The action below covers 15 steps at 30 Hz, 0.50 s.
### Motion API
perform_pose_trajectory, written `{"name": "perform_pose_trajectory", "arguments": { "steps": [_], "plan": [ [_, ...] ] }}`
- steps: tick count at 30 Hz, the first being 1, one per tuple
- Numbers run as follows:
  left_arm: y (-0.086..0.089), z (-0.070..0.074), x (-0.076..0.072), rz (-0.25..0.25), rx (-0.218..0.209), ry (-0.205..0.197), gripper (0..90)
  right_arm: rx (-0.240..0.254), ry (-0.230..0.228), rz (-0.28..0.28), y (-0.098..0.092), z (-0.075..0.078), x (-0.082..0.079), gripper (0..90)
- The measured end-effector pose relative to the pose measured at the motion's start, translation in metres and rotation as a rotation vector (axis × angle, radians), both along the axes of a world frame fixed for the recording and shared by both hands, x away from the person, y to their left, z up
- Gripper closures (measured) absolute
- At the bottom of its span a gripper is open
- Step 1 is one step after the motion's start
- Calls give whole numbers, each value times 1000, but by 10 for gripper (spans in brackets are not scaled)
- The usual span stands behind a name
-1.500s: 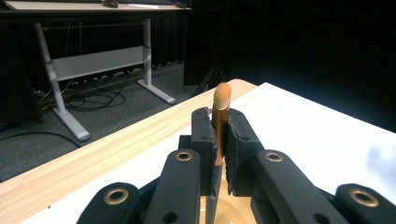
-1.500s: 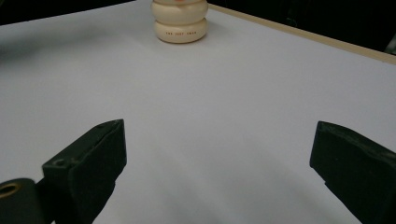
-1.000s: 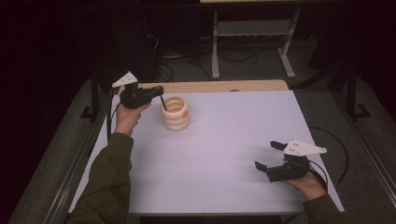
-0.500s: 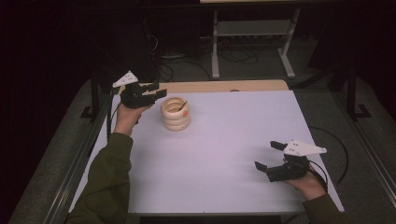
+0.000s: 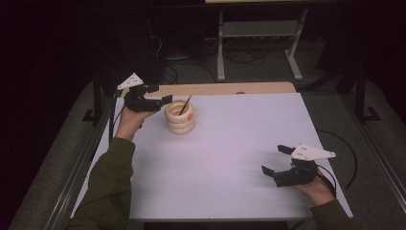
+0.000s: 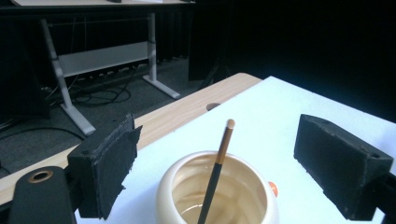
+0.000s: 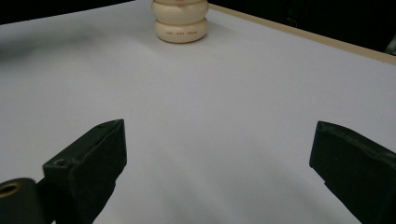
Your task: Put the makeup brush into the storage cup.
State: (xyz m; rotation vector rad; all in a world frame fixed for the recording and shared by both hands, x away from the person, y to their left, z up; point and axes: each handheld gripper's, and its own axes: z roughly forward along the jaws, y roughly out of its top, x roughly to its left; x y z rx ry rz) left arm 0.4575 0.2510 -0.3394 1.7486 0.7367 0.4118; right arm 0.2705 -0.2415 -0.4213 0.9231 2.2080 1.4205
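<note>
While my left gripper (image 5: 159, 94) hangs just over the cream ringed pot (image 5: 180, 117), its jaws have just been opening and now stand wide with nothing held.

I see the thin black stick with the brown tip (image 6: 216, 168) leaning inside the pot, free between the jaws; the pot sits at the far left of the white table (image 5: 230, 153); my right gripper (image 5: 275, 160) rests near the front right, well apart, jaws wide and bare.
</note>
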Motion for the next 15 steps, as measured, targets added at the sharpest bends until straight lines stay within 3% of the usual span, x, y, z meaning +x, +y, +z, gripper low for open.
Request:
{"name": "perform_pose_trajectory", "arguments": {
  "steps": [15],
  "plan": [
    [-4, 6, -15, -15, 8, 18, 128, 7, -1, -7, -4, -1, 2, 32]
  ]
}}
